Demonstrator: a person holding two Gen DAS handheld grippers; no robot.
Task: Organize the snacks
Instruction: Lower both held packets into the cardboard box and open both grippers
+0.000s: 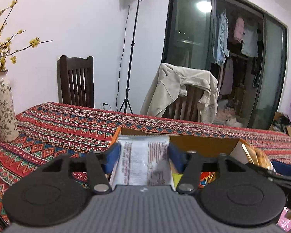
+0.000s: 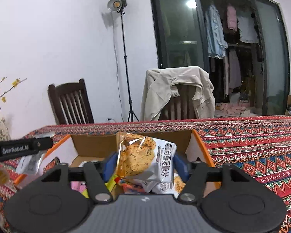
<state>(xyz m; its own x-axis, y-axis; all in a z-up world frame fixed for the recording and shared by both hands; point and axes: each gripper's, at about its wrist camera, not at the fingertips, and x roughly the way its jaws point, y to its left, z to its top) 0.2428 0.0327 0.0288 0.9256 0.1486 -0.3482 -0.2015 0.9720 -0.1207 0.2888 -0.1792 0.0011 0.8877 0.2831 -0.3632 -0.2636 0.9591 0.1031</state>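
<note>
Snack packets (image 1: pixel 143 161) between tools (over box (image 2: pixel 91 145))

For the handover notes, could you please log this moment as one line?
left claw: around white snack packet | right claw: around oat crisp packet | both over cardboard box

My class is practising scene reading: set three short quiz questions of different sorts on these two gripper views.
1. True or false: the vase holds yellow flowers.
2. What hangs over the chair by the wardrobe? A) towel B) jacket C) bag
3. Fill in: the left gripper has a white ___ between its fingers.

Key
1. True.
2. B, the jacket.
3. Packet; it sits over the cardboard box, and so does the right gripper's cracker packet.
</note>
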